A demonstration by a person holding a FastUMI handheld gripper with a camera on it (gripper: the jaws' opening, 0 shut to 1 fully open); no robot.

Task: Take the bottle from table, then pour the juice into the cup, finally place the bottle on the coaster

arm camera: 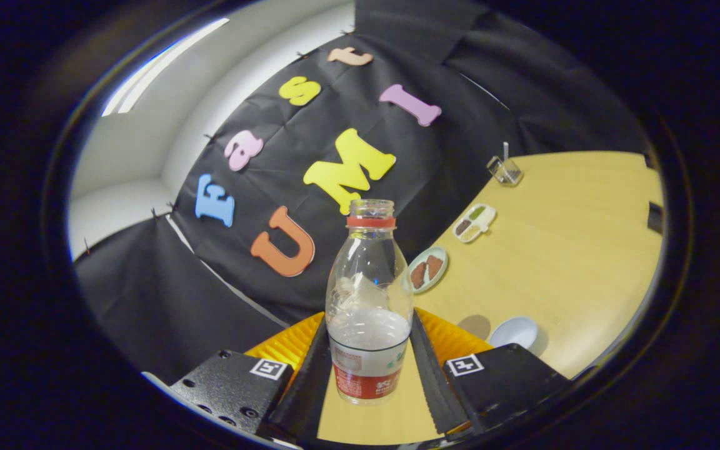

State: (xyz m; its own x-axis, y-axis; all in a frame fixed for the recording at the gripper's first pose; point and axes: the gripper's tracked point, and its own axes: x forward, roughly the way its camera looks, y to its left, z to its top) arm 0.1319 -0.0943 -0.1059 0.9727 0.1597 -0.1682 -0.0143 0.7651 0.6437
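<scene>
1. The gripper [369, 375] sits at the bottom centre of the frame, its two fingers [307, 381] closed in against the sides of the bottle [369, 300].
2. The bottle stands between the fingers, held at its lower labelled part, with both fingers pressing on it.
3. The bottle is clear plastic, uncapped, with a red ring at the neck; its mouth reaches the middle of the frame, and some clear liquid sits in its lower half.
4. The scene is tilted: the wooden table [572, 250] slopes across the right half of the frame.
5. A small white cup [515, 331] rests on the table at lower right, just beyond the right finger.
6. Further up the table, right of the bottle, lie a round plate [429, 269] with brown pieces, an oblong divided tray [474, 223], and a clear container [505, 170].
</scene>
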